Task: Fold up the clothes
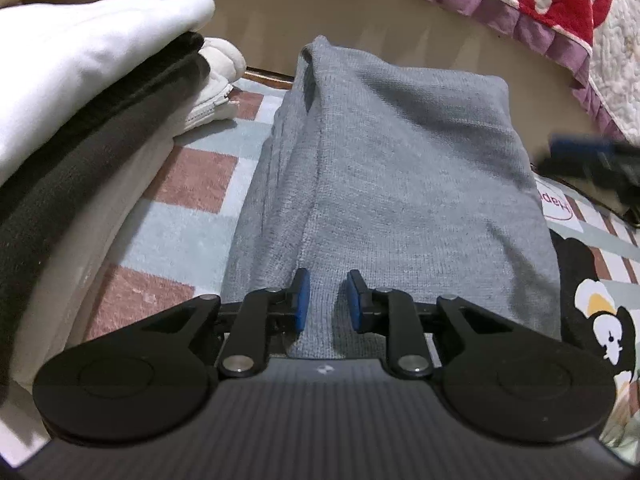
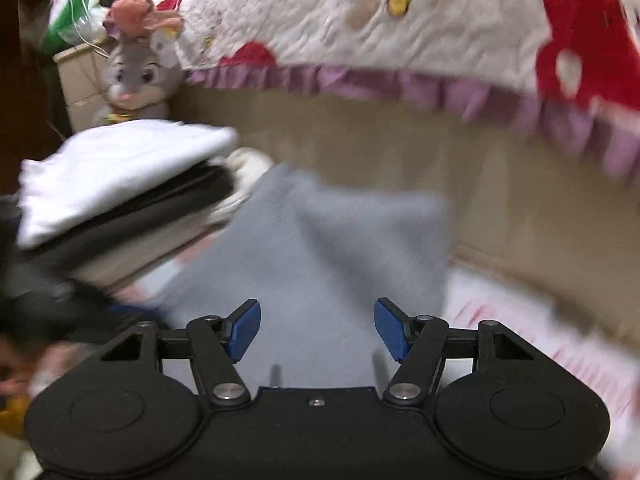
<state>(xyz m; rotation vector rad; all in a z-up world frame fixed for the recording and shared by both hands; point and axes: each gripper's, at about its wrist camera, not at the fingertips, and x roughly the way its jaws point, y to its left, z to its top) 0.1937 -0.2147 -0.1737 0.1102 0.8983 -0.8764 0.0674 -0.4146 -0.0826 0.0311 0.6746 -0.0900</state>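
Showing a late stage of folding, both wrist views look down on one grey knitted garment (image 1: 400, 168) already reduced to a compact oblong with a lengthwise fold ridge on its left side. It lies flat on a checked mat (image 1: 192, 184) of pink, white and pale blue squares, just beside a stack of folded clothes (image 1: 80, 92).

The left gripper (image 1: 324, 300) hovers over the near edge of the grey garment; its blue pads (image 1: 302, 296) stand a narrow gap apart with only flat fabric showing between them, so nothing appears pinched. The right gripper (image 2: 316, 328) is spread wide above the same garment and holds nothing; its view is blurred, so finer detail is lost. A dark blurred shape with blue at the right edge of the left view is probably that right gripper.

Judged from the layout, the grey piece is folded or nearly so; what seems left is a final fold or a transfer onto the stack.

Count: one grey garment; one stack with at least three layers visible, white (image 1: 92, 40) over black (image 1: 72, 168) over a pale one, with a white zipped item (image 1: 212, 92) behind; one plush rabbit (image 2: 134, 76); one quilted cover (image 2: 360, 16) with a purple frill.
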